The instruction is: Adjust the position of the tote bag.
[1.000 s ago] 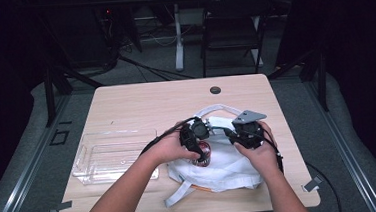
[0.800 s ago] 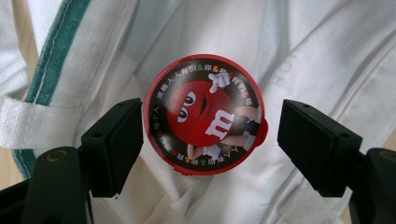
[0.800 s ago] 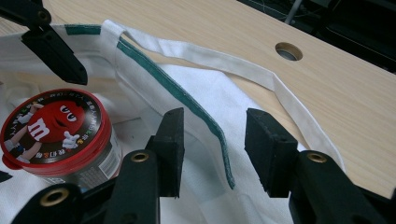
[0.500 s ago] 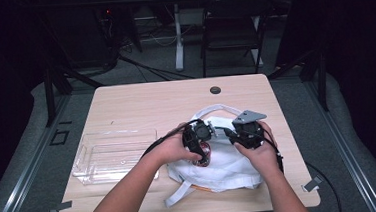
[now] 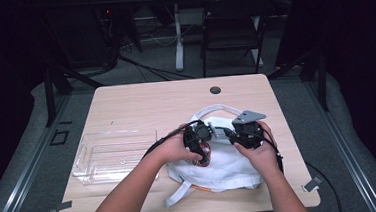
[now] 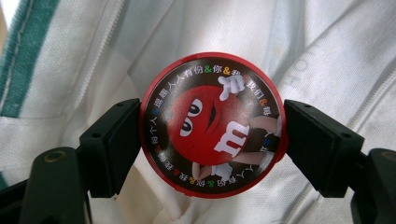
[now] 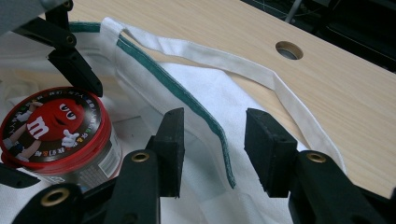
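Observation:
A round tin with a red lid and a red cartoon candy figure (image 6: 212, 123) sits between the two pads of my left gripper (image 6: 212, 140), which is shut on its sides. Below it lies a white cloth bag (image 5: 230, 168) with green trim, spread on the table's right half. In the right gripper view the same tin (image 7: 53, 126) shows at the left over the bag's mouth. My right gripper (image 7: 215, 140) is open, its jaws standing on either side of the bag's green-edged hem (image 7: 205, 116) without pinching it. In the high view the left gripper (image 5: 198, 136) and right gripper (image 5: 245, 131) are close together over the bag.
A clear plastic tray (image 5: 114, 153) lies on the left part of the wooden table (image 5: 151, 103). A white strap (image 7: 261, 70) of the bag loops toward a round cable hole (image 5: 215, 90) near the far edge. A chair and desk legs stand beyond the table.
My left gripper has edged slightly to the right with the tin, further over the bag. The right gripper has barely moved.

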